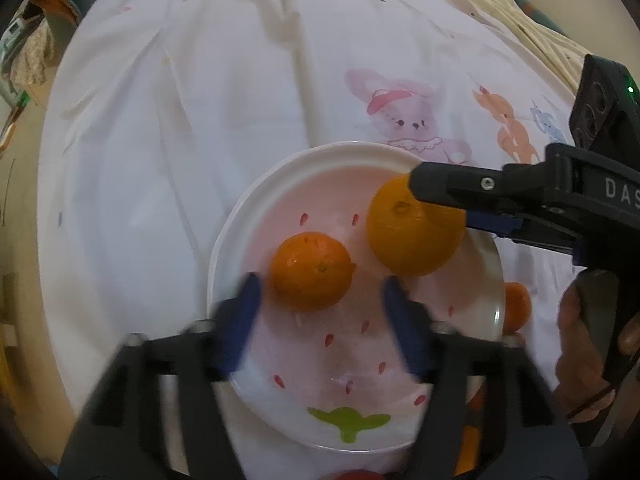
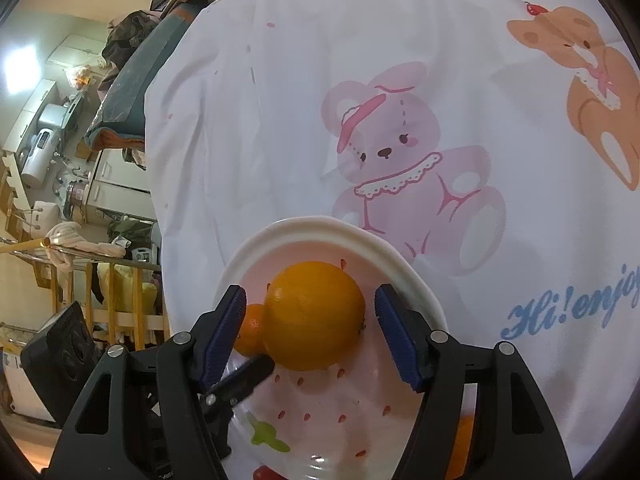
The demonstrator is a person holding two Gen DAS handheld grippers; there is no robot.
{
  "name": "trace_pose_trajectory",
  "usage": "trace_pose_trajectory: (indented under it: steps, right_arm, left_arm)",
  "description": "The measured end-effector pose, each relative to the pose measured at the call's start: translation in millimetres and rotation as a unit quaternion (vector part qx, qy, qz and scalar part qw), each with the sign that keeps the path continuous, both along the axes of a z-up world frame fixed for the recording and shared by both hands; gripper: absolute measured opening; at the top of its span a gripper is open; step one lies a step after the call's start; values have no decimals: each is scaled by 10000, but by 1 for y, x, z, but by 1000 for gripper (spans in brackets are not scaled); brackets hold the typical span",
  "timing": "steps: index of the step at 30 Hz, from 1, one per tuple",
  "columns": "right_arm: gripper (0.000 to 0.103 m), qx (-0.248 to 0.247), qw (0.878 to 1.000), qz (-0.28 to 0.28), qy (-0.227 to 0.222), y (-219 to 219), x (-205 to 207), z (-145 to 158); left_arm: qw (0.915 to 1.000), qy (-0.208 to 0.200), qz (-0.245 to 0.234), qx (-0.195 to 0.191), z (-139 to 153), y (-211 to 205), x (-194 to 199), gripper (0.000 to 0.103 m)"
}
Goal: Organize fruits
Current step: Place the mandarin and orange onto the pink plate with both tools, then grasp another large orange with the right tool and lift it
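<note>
I'm working over a white cloth point(image 1: 200, 120) printed with a pink bear point(image 2: 400, 160) and an orange bear point(image 2: 592, 92), spread across the whole surface

Sitting on it: a pink plate point(image 1: 240, 216) with a white rim, red seed marks and a green leaf, strawberry style

Both oranges are lying in the plate. The big orange point(image 1: 412, 232) is sitting toward the plate's far right side in the left camera, the small orange point(image 1: 310, 270) just beside it to the left, the two close but whether they're touching I cannot tell

I'm holding my left gripper point(image 1: 320, 292) over the plate's near half, jaws spread, blue pads blurred; the small orange is sitting between the tips, nearer the left pad, and no pad is pressing on it

I'm holding my right gripper point(image 2: 310, 308) over the plate too, jaws spread wide around the big orange, a clear gap showing on each side, nothing pinched. In the left camera its top finger is crossing over the big orange's upper right edge

My right hand point(image 1: 576, 356) is wrapping the gripper handle at the right edge

Another orange fruit point(image 1: 518, 306) is peeking out behind the plate's right rim, off the plate

Something red point(image 1: 360, 475) is showing at the bottom edge, too cropped to identify
</note>
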State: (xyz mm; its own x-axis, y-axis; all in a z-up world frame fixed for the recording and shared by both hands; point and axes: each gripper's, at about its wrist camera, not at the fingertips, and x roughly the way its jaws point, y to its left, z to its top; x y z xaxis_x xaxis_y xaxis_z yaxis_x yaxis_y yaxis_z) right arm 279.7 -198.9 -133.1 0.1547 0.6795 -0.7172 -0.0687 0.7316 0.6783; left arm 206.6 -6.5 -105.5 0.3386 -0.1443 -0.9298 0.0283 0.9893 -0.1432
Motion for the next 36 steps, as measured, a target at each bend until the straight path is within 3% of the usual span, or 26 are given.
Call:
trace_pose_trajectory:
  steps: [20,25,29,36]
  right_arm:
    - [70,-110,9994,-177,-292,-21,-28,44]
    - [70,-143,9987,-248,-422,-33,-48,60]
    - [70,-150,9976,-317,-605,-44,-73,76]
    - [70,-273,9945,-399,-926,-57,-123,96]
  left_arm:
    - [9995,-276,-23,-150,32,-7,-25,74]
    - [9988,-479,29,-89,53,-3,-36,74]
    - [9980,-563,245,-155,66,6,-54,82]
    - [9958,-860,312,20,89,8,-103,83]
